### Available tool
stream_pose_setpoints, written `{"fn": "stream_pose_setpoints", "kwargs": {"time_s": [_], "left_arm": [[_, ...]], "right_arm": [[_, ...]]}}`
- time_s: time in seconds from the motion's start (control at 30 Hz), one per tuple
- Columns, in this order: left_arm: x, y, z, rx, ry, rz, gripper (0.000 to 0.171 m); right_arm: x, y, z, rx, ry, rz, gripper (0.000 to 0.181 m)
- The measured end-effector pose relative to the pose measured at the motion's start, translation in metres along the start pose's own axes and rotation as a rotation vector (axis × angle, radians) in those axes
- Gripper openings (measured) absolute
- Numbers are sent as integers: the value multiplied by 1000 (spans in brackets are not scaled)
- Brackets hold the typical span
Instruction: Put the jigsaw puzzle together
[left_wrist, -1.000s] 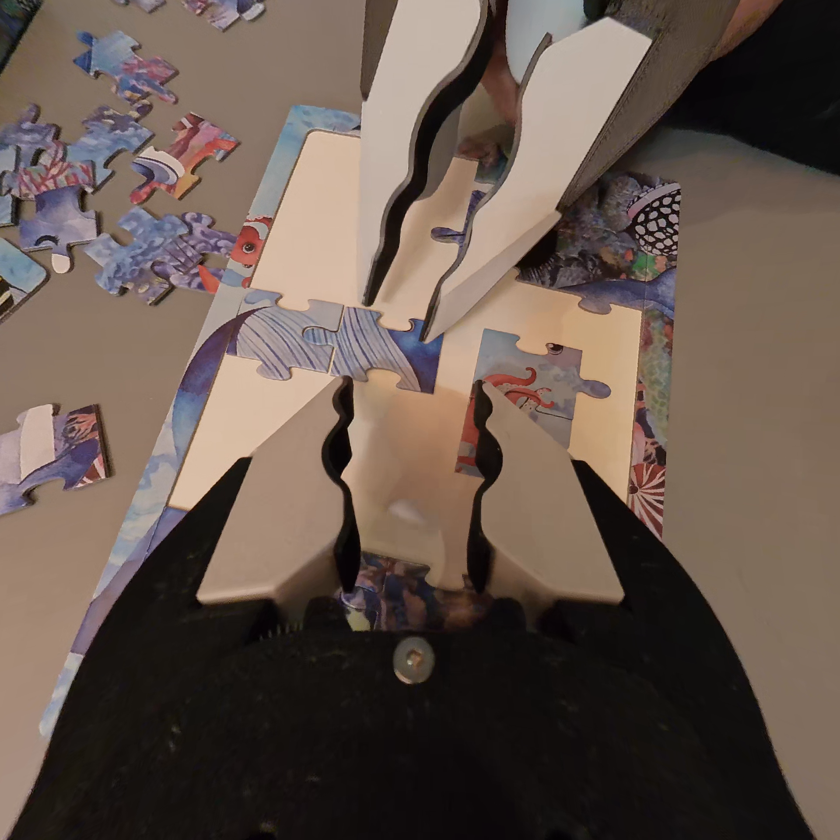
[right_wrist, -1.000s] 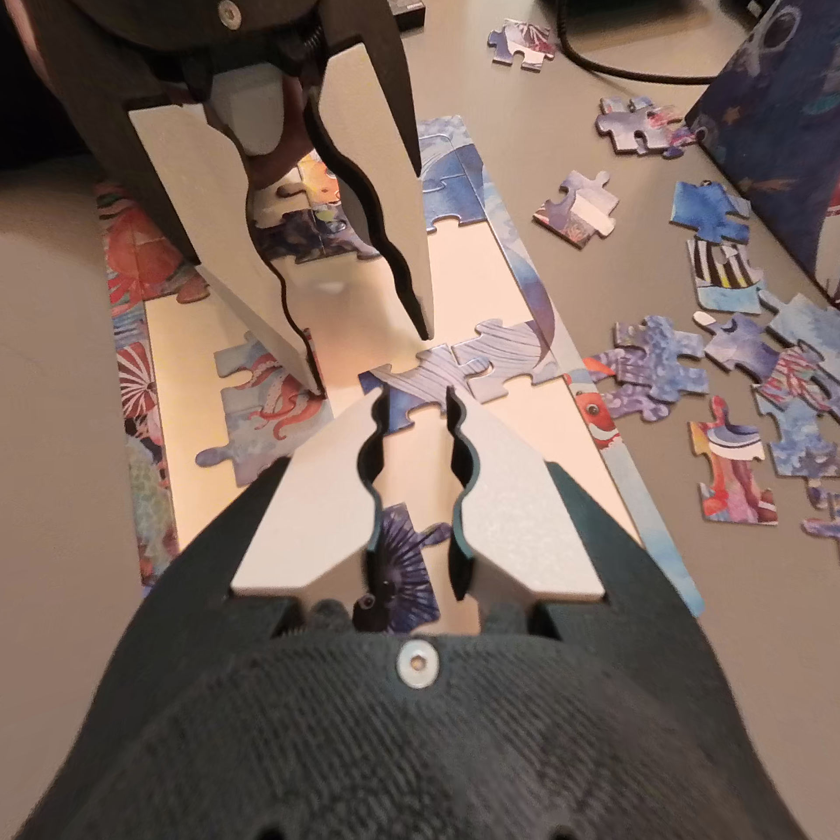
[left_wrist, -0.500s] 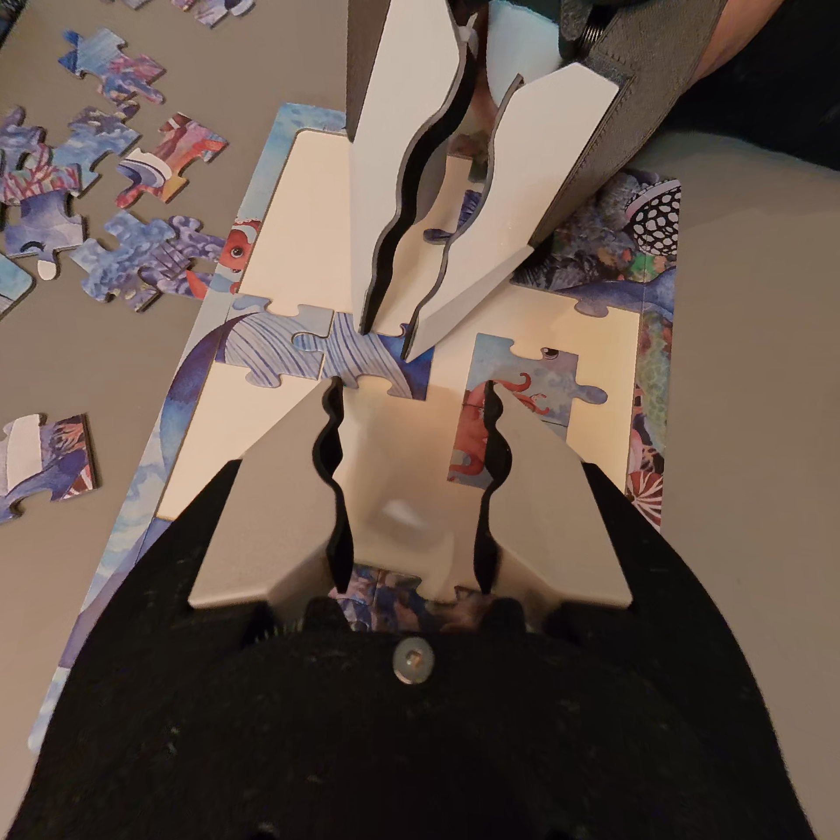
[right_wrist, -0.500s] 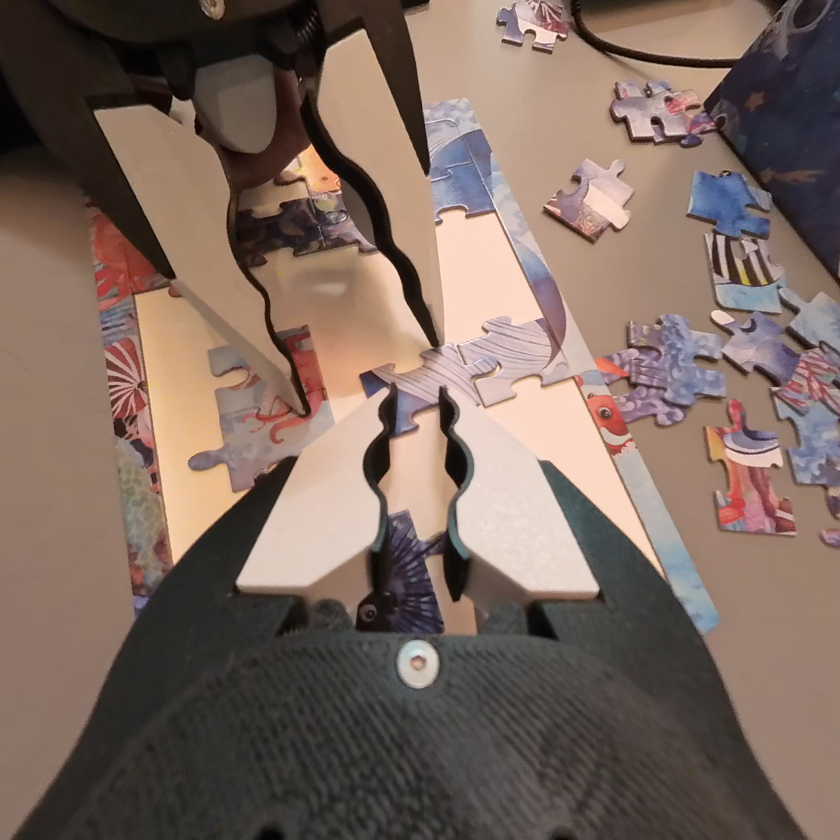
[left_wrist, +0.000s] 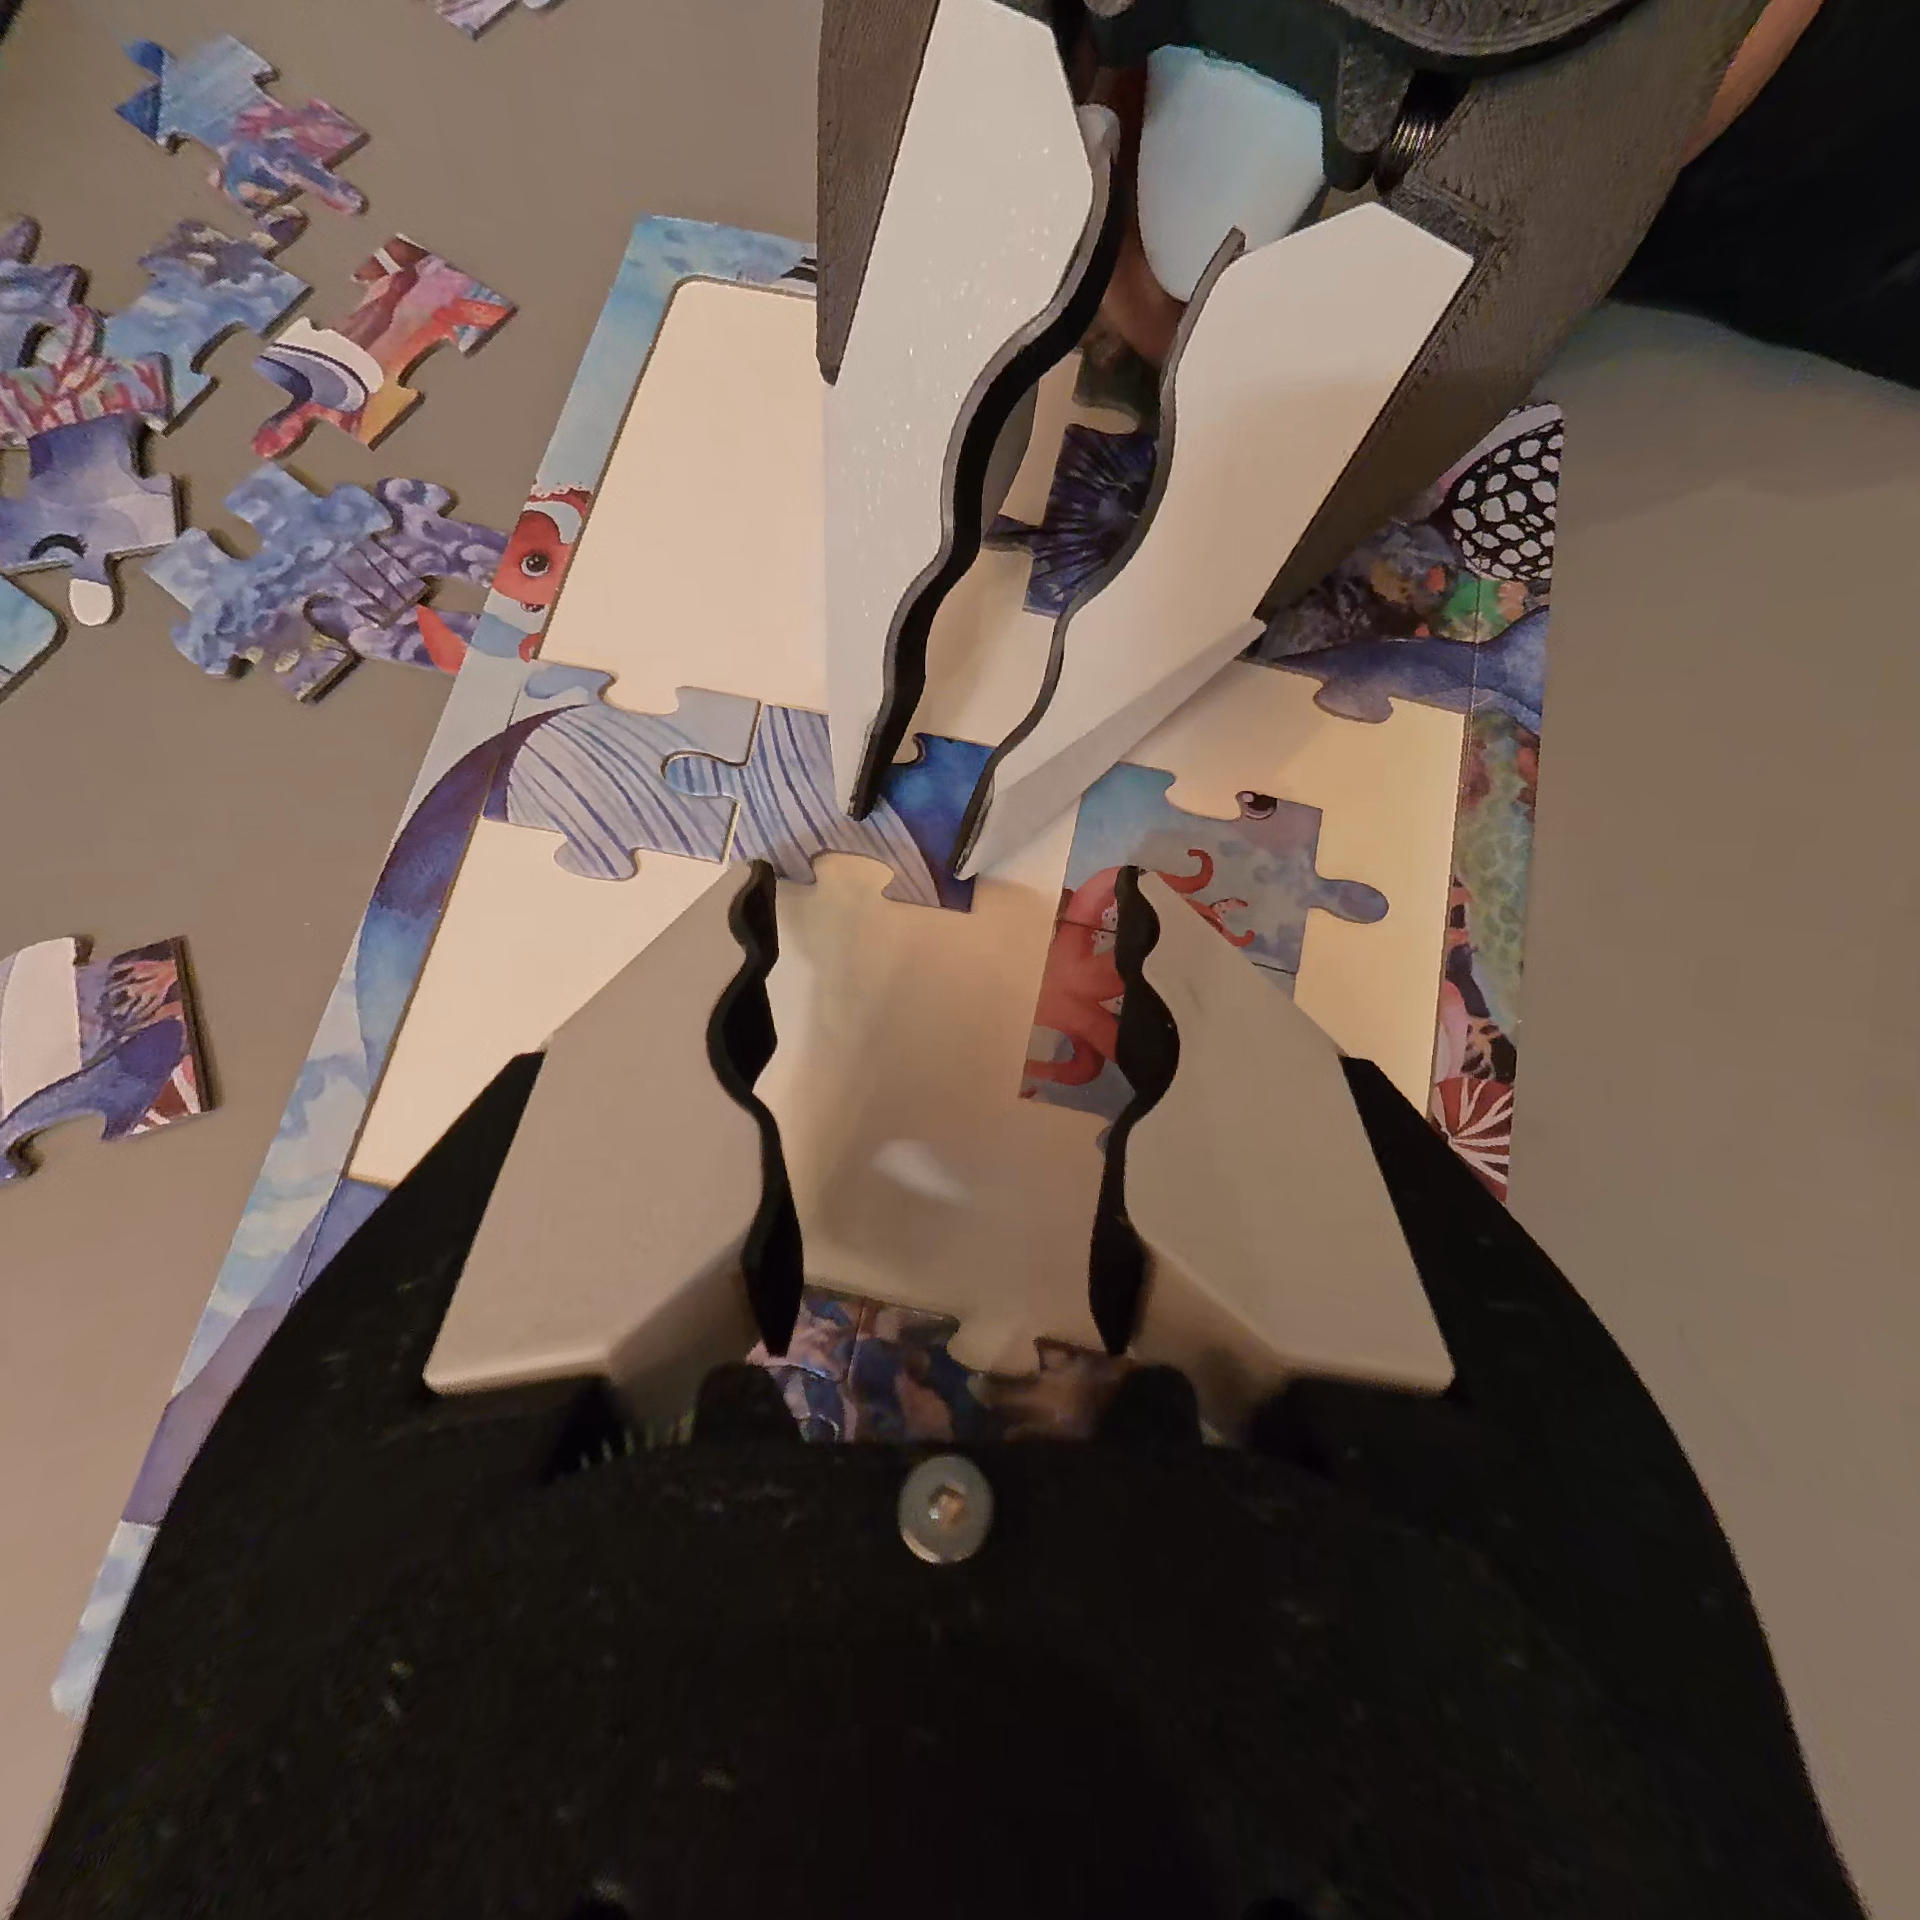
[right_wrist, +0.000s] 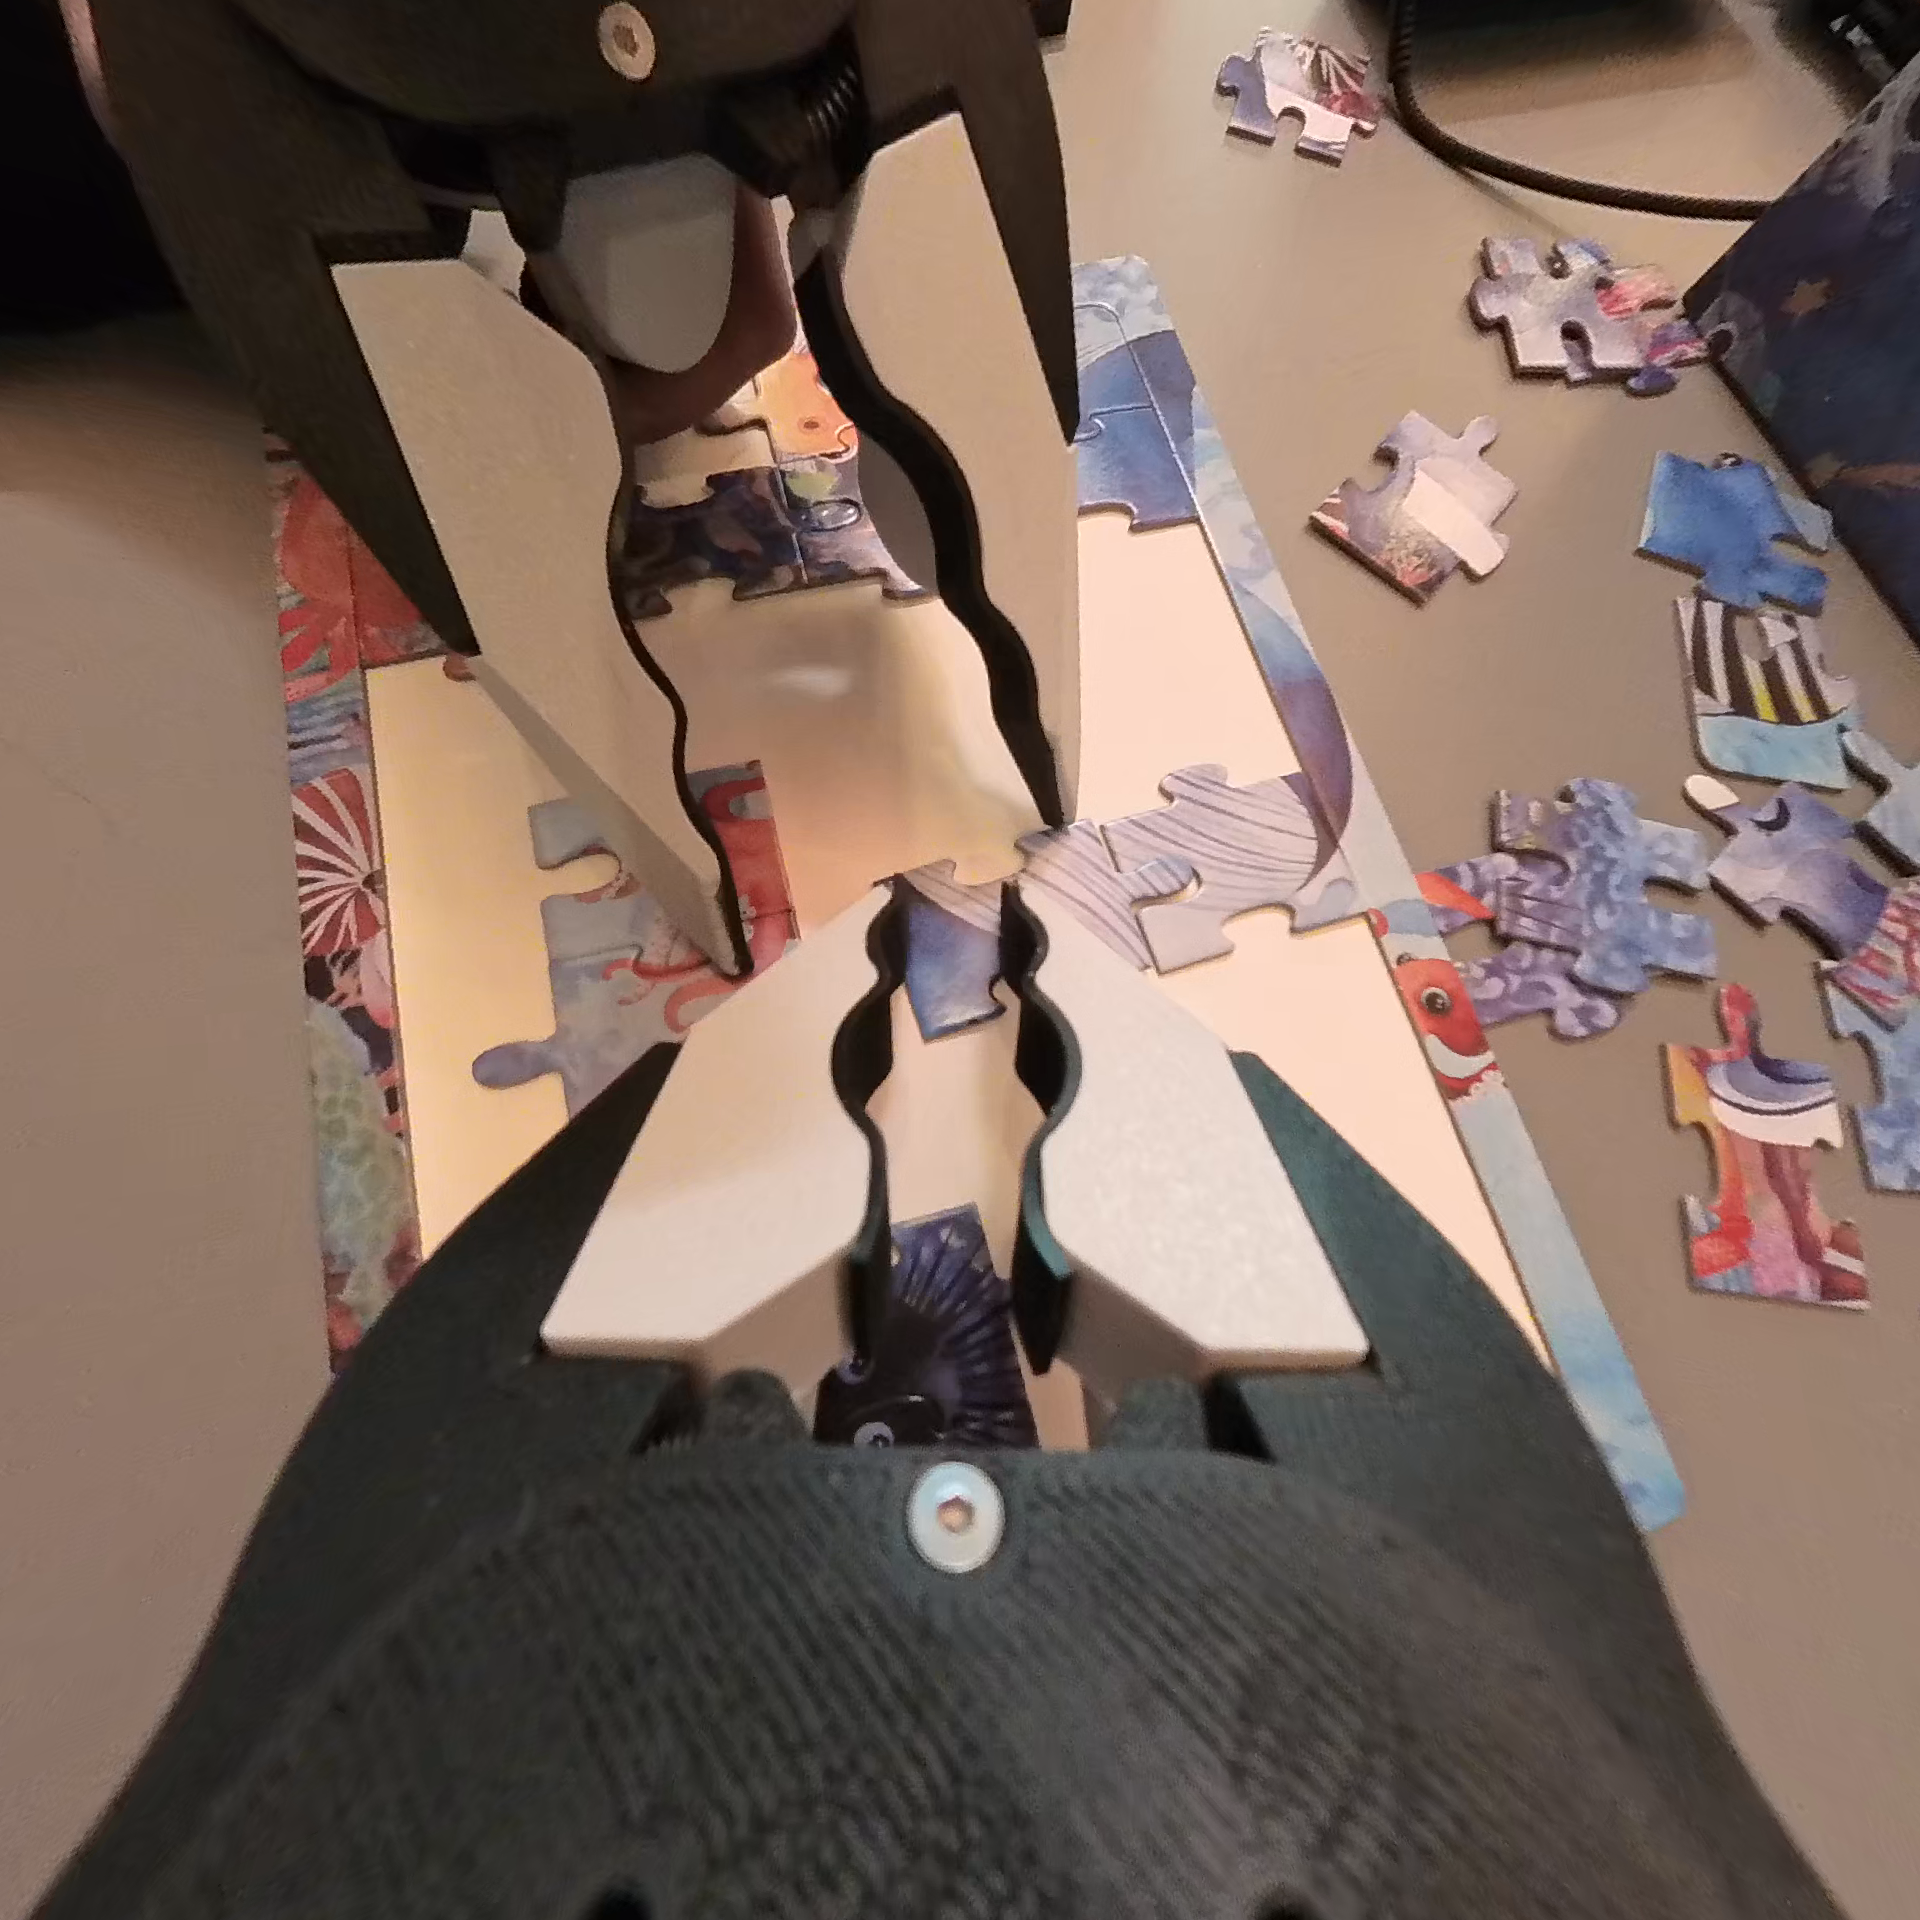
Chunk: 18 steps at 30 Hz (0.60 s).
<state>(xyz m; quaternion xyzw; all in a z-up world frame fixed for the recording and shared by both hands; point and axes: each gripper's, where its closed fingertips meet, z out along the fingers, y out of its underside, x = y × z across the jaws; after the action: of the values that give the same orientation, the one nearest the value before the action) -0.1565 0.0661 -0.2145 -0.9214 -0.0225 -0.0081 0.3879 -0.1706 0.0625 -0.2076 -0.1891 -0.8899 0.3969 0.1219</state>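
Facing each other over the puzzle frame (left_wrist: 1496, 894), whose long axis runs near-to-far on the grey table (left_wrist: 1714, 831), left tongs (left_wrist: 940, 883) gape empty; right tongs (right_wrist: 951, 904), narrowly parted, apparently touch the striped whale piece (right_wrist: 956, 971).

No readable text, labels or numbers on anything in view

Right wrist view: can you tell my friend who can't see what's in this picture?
Two open tongs, the right tongs near and the left tongs opposite, meet tip to tip over a blue whale piece inside a half-finished sea puzzle. Loose pieces lie scattered on the grey table to the right.
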Motion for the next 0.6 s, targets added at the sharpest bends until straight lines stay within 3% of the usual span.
{"fn": "stream_pose_setpoints", "kwargs": {"time_s": [0.6], "left_arm": [[-1,-1,2,0,-13,7,68]], "right_arm": [[6,3,0,-12,27,13,15]]}}
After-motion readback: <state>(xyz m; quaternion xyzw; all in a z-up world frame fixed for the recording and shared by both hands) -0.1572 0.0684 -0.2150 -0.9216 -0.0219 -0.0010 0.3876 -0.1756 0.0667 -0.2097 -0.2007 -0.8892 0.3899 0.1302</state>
